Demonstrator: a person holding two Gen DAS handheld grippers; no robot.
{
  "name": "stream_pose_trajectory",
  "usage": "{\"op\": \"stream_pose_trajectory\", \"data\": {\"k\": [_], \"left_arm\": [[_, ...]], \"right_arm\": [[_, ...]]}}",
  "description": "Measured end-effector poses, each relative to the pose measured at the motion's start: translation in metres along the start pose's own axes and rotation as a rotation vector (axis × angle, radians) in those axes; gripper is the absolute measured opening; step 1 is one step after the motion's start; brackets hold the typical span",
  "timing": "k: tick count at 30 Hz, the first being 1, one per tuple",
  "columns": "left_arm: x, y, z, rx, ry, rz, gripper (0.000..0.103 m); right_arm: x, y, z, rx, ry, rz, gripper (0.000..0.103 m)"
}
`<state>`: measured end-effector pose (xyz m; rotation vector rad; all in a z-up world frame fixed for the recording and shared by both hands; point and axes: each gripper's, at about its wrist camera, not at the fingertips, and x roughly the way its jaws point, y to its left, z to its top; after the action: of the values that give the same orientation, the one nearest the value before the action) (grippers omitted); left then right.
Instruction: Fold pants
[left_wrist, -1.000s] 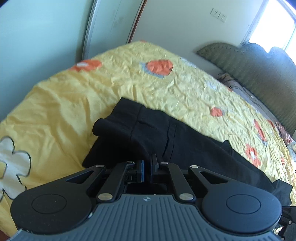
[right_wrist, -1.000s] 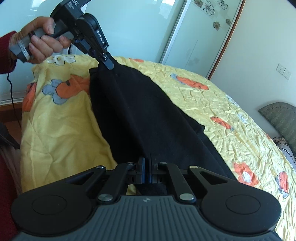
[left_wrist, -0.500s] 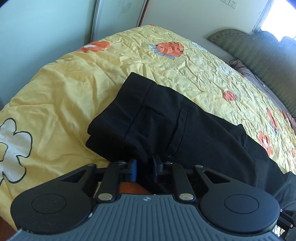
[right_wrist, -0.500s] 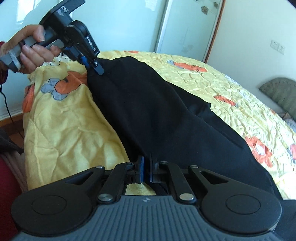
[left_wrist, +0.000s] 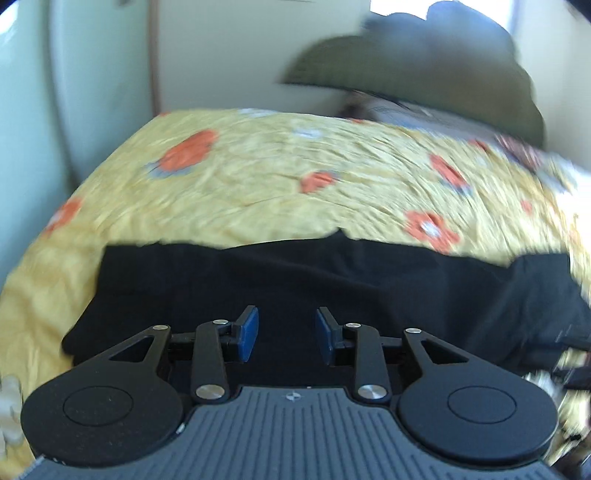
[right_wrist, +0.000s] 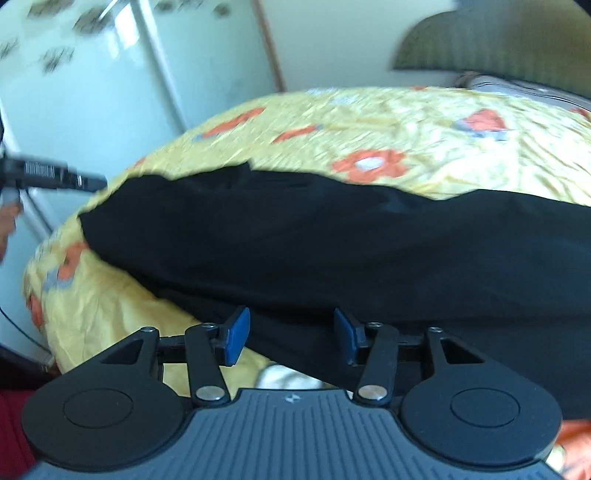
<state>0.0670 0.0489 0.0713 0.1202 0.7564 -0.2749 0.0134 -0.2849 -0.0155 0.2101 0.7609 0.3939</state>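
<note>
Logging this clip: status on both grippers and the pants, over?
Left gripper open, empty. Right gripper open, empty. Black pants lying across yellow bedspread. Nothing in the way.

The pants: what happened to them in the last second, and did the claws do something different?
Both claws let go. The left claw and right claw, shut on the pants a second ago, now stand open with nothing between the blue pads. The pants, then held up at one end, now lie flat across the bedspread. Both cameras swung, so the views are blurred. The pants remain on the same bed.
</note>
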Motion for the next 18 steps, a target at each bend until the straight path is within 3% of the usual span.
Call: {"op": "stream_pose_trajectory", "data": {"k": [4,6,9,12,15,18], "left_arm": [[0.014,-0.088,-0.013,0.393,-0.078,-0.010,0.048],[0.017,-0.121,-0.024,0.531,-0.115,-0.069,0.052],[0.024,-0.156,-0.033,0.620,-0.140,-0.187,0.058],[0.036,-0.182,-0.038,0.676,-0.164,-0.247,0.059],[0.048,-0.206,-0.042,0.746,-0.161,-0.292,0.059],[0.063,-0.225,-0.045,0.806,-0.142,-0.303,0.059]], "right_arm": [[-0.051,-0.074,-0.005,0.372,-0.209,-0.147,0.053],[-0.069,-0.115,-0.016,0.560,-0.280,-0.244,0.055],[-0.077,-0.160,-0.030,0.751,-0.330,-0.272,0.055],[-0.071,-0.188,-0.044,0.910,-0.387,-0.204,0.054],[-0.067,-0.205,-0.047,0.966,-0.459,-0.179,0.053],[-0.065,-0.214,-0.041,0.973,-0.492,-0.223,0.053]]}}
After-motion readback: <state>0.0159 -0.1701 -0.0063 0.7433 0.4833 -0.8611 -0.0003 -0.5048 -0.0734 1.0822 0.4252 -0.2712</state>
